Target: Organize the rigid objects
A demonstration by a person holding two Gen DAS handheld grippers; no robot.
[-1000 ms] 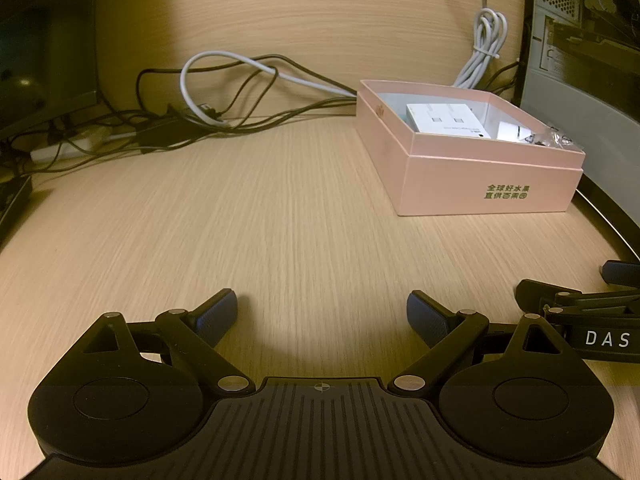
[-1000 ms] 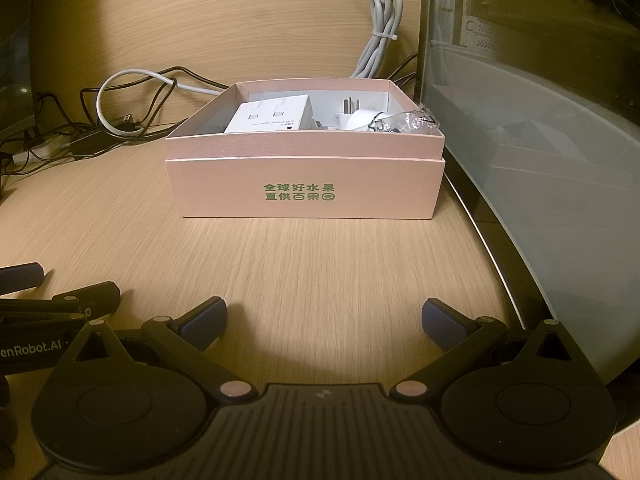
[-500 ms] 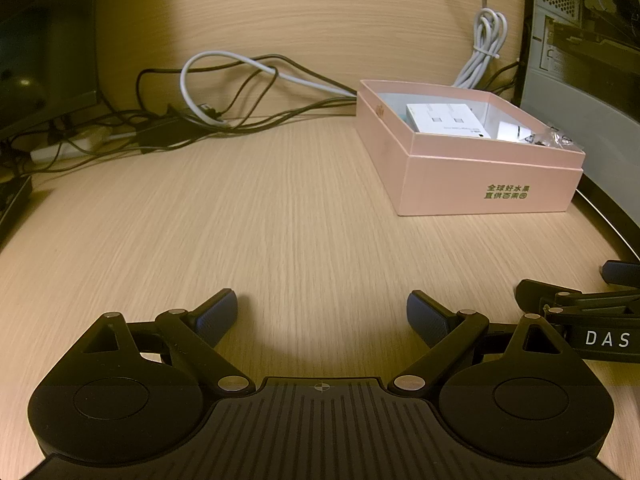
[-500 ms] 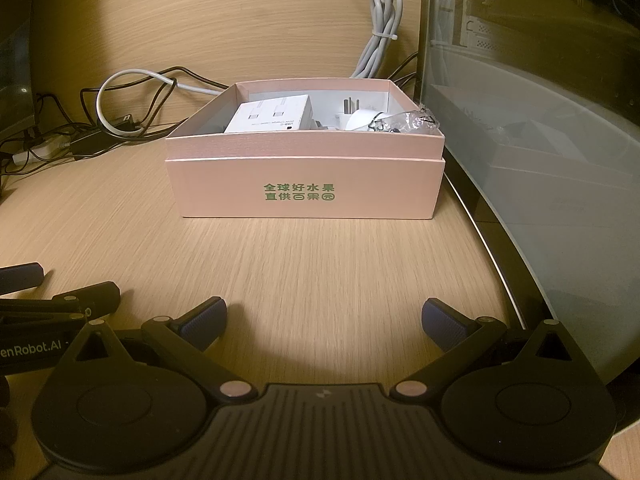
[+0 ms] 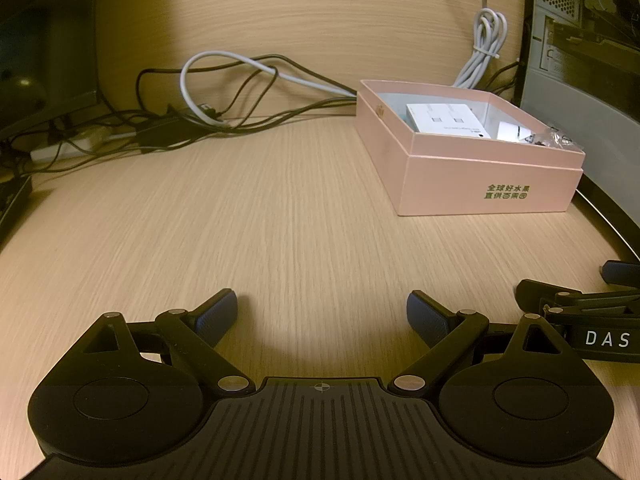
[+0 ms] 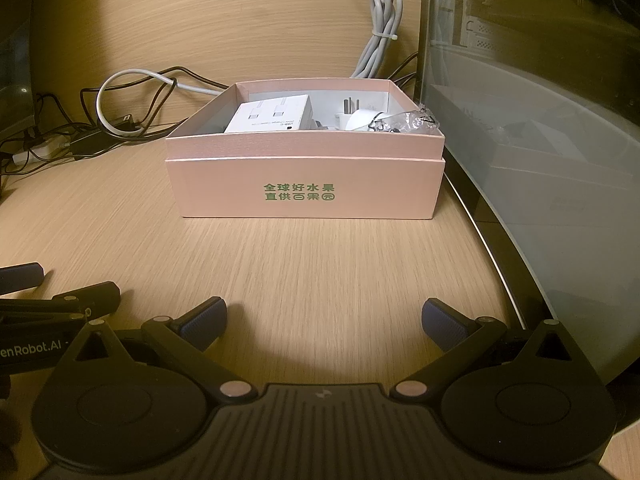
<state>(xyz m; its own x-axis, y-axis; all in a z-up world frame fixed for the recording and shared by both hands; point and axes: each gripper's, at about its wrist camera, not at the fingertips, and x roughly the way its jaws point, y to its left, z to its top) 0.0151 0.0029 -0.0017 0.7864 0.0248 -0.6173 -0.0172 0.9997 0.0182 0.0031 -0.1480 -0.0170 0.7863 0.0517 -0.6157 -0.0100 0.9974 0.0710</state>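
A: Has anything shifted in the last second?

B: Nothing. The left gripper (image 5: 322,314) and right gripper (image 6: 324,322) stay low over the pale wood-grain desk (image 5: 280,220), both spread wide and empty.

A: And the items?

B: The white rectangular charger carton (image 6: 272,118), white plug adapter (image 6: 362,118) and crinkled clear plastic bag (image 6: 412,122) sit inside the open pink cardboard box (image 6: 306,186). Sorting looks finished, or paused.
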